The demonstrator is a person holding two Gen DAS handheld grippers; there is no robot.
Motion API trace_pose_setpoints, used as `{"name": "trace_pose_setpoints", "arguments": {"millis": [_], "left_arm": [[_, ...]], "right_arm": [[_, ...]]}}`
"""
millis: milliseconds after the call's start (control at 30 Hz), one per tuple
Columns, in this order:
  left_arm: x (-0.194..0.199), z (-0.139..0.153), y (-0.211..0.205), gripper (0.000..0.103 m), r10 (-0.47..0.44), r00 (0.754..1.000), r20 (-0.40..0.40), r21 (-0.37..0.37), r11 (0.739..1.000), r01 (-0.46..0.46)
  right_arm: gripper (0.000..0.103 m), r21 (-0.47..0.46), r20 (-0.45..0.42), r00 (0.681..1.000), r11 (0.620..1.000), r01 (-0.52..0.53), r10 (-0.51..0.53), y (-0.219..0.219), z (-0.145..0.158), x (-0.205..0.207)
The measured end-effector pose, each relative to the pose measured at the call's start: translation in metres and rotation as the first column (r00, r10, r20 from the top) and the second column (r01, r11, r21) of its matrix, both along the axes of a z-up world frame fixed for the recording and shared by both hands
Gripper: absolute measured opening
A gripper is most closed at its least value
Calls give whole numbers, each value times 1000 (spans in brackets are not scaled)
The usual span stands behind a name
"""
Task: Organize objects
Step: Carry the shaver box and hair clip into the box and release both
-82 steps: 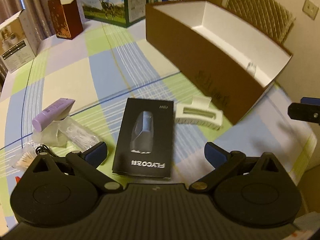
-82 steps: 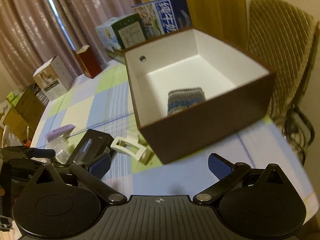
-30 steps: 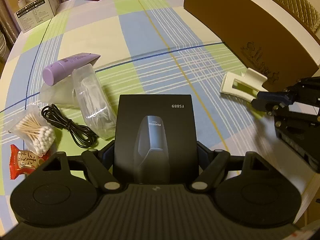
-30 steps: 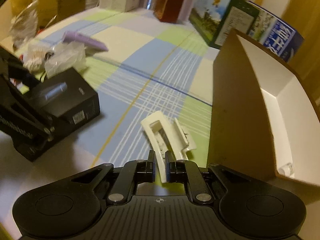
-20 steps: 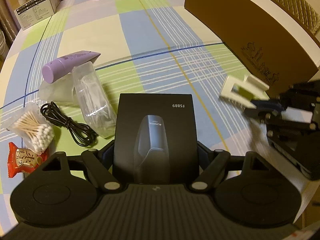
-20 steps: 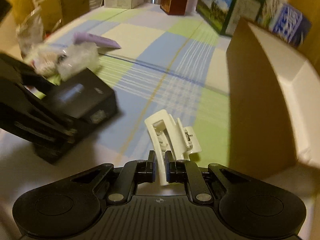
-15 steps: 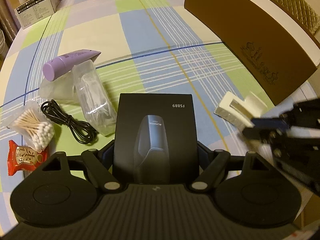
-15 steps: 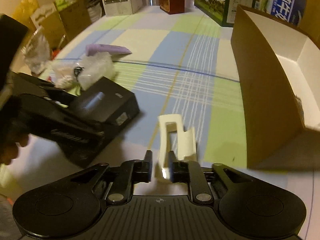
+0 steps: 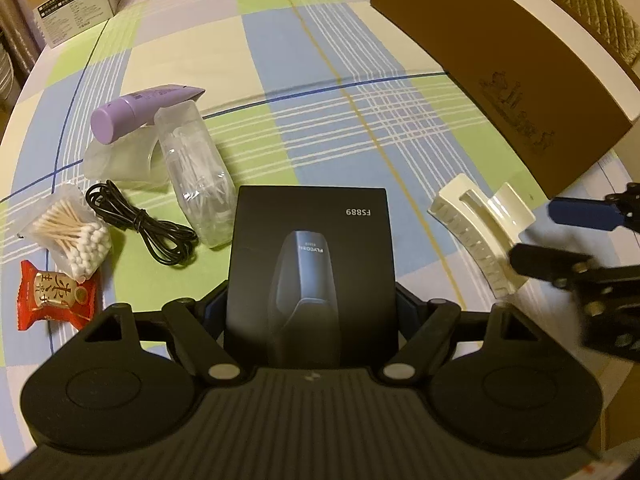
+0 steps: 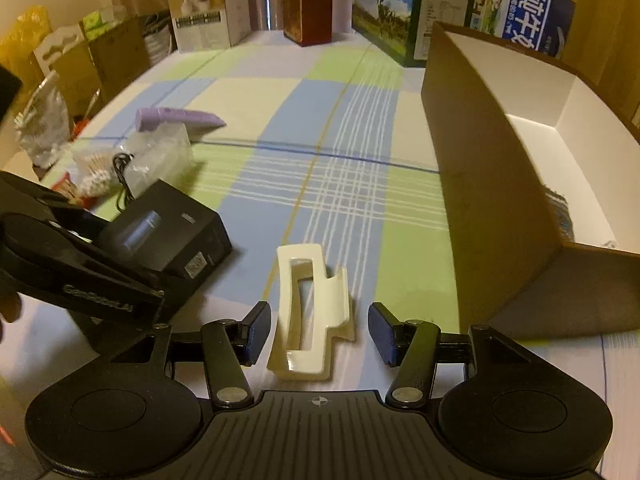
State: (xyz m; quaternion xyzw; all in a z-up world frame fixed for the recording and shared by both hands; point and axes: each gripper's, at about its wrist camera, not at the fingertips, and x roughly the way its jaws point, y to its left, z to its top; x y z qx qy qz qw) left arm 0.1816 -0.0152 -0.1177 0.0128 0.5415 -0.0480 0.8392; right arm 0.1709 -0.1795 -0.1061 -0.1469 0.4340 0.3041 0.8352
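Red snack packet (image 9: 56, 300) at the far left of the checked tablecloth (image 9: 280, 60), near edge. Just beyond it, touching, a bag of cotton swabs (image 9: 72, 236). Right of that, a coiled black cable (image 9: 144, 228), and farther back a purple tube (image 9: 136, 114) resting on a translucent pouch (image 9: 120, 160). Beside the cable, a clear pack of picks (image 9: 196, 184), its near end against the corner of the shaver box (image 9: 308, 248).

Shaver box black, marked FS889, flat on the cloth in the middle. Clamped at its near end by the left gripper (image 9: 308, 306), fingers pressed in against the two long sides.

Right of the box and apart from it, a cream hair claw clip (image 10: 308, 312), lying on the cloth. Straddled by the right gripper (image 10: 316, 336): fingers spread wide, one blue pad (image 10: 256, 332) on each side of the clip, neither touching it, nothing held.

Farther right, a brown cardboard box (image 10: 480, 200), open-topped and white inside, standing on the cloth just beyond the clip. Something striped (image 10: 560, 208) partly seen inside against the near wall; too hidden to name.

Along the far edge, printed cartons (image 10: 400, 12) standing upright.
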Motion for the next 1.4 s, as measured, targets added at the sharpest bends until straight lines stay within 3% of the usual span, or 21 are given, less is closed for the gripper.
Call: {"name": "trace_pose_setpoints", "arguments": {"millis": [167, 267, 800, 1000, 1400], "left_arm": [[2, -2, -1, 77, 23, 1000, -6, 3, 1000, -23], [3, -3, -4, 77, 33, 999, -8, 13, 999, -33], [-6, 5, -14, 76, 53, 999, 4, 21, 998, -53], [-13, 35, -20, 76, 65, 996, 62, -13, 998, -64], [1, 103, -70, 76, 22, 980, 196, -83, 997, -6]], "right_arm": [[51, -23, -1, 1000, 1000, -6, 6, 1, -13, 5], [38, -29, -10, 1000, 999, -19, 19, -1, -16, 6], [37, 99, -56, 998, 994, -36, 41, -28, 23, 3], [37, 202, -71, 997, 979, -5, 19, -57, 50, 7], [37, 325, -3, 995, 941, 97, -101, -128, 106, 43]]}}
